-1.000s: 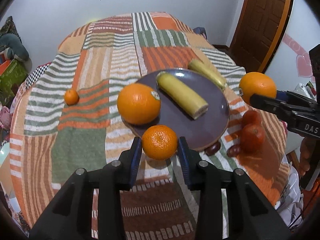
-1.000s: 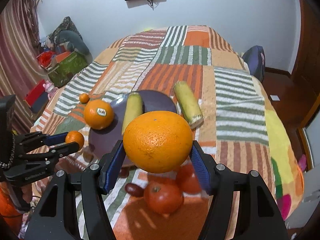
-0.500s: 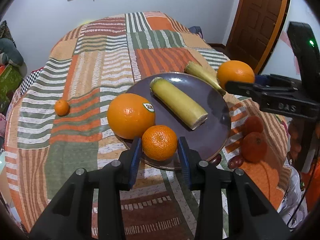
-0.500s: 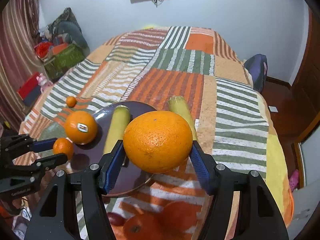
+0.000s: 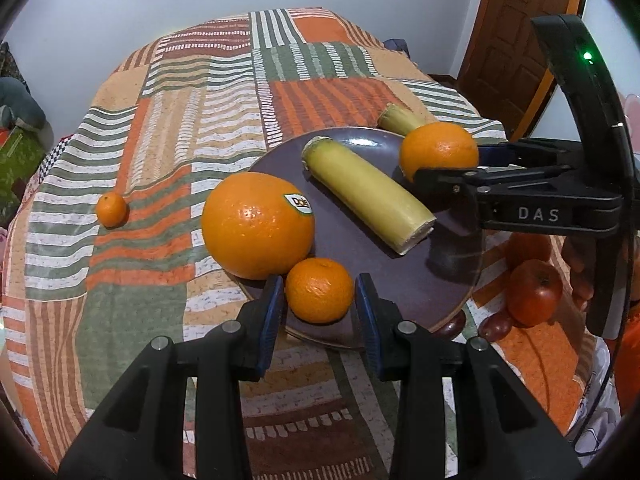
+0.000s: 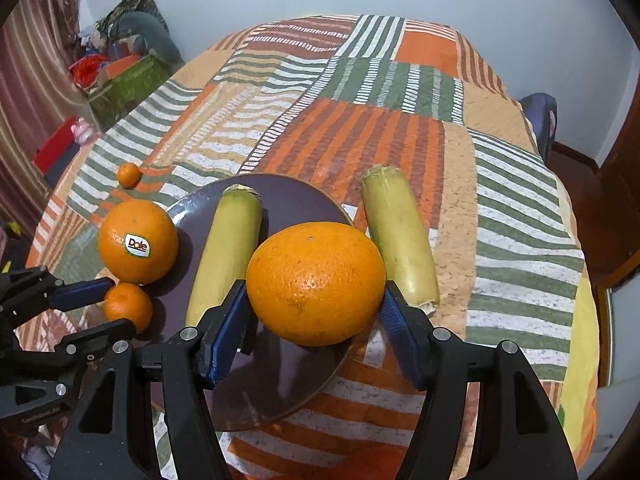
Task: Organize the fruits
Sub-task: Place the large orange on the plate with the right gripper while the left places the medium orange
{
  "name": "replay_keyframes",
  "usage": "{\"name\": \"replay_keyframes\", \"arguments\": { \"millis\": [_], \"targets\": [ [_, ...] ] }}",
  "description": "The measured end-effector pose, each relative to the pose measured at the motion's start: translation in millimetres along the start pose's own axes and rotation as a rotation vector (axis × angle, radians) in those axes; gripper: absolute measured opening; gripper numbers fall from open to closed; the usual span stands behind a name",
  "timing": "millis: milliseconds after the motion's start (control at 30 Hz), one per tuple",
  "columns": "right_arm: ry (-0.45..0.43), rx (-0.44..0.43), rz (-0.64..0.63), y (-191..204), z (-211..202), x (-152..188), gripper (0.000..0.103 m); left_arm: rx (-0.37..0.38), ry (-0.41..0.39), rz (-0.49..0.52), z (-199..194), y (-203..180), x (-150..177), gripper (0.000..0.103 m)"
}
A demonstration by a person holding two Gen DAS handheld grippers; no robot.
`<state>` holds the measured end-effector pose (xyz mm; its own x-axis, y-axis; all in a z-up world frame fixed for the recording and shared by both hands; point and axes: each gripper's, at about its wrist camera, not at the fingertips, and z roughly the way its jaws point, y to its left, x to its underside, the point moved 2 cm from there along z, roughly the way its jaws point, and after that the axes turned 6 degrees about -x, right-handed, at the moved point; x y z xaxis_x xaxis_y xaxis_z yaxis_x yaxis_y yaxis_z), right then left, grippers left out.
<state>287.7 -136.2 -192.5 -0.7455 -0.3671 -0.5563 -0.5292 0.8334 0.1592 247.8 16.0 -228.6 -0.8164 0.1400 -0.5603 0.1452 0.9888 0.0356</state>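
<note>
A dark purple plate [image 5: 420,280] [image 6: 288,384] holds a Dole-stickered orange [image 5: 258,226] [image 6: 138,242] and a yellow-green banana piece [image 5: 366,194] [image 6: 226,254]. My left gripper [image 5: 319,298] [image 6: 120,306] is shut on a mandarin [image 5: 319,290] [image 6: 128,306] over the plate's near rim. My right gripper [image 6: 314,304] [image 5: 440,160] is shut on a large orange [image 6: 316,282] [image 5: 440,150] above the plate's right side. A second banana piece [image 6: 398,240] [image 5: 396,118] lies off the plate.
A small mandarin [image 5: 111,210] [image 6: 129,175] lies on the striped quilt [image 5: 168,128] to the left. A red tomato [image 5: 534,292] and dark plums [image 5: 496,322] lie right of the plate. Clutter and boxes [image 6: 120,68] stand beyond the bed's left; a wooden door [image 5: 512,40] is at the right.
Both grippers moved forward over the plate with their fruit. The left one brought the mandarin above the near rim; the right one carried the large orange over the plate's right side.
</note>
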Motion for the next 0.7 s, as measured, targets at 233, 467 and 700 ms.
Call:
{"name": "replay_keyframes", "arguments": {
  "millis": [233,467,700],
  "targets": [
    [-0.004,-0.023,-0.006,2.2,-0.5,-1.7,0.065,0.002,0.003,-0.005,0.3,1.0,0.5,0.038],
    [-0.055,0.003,-0.001,0.2,-17.1,-4.4,0.071,-0.015,-0.011,-0.021,-10.9,7.2,2.5,0.04],
    [-0.107,0.044,0.01,-8.5,-38.5,-7.0,0.071,-0.04,-0.056,-0.069,-32.4,26.9,-1.0,0.043]
  ]
}}
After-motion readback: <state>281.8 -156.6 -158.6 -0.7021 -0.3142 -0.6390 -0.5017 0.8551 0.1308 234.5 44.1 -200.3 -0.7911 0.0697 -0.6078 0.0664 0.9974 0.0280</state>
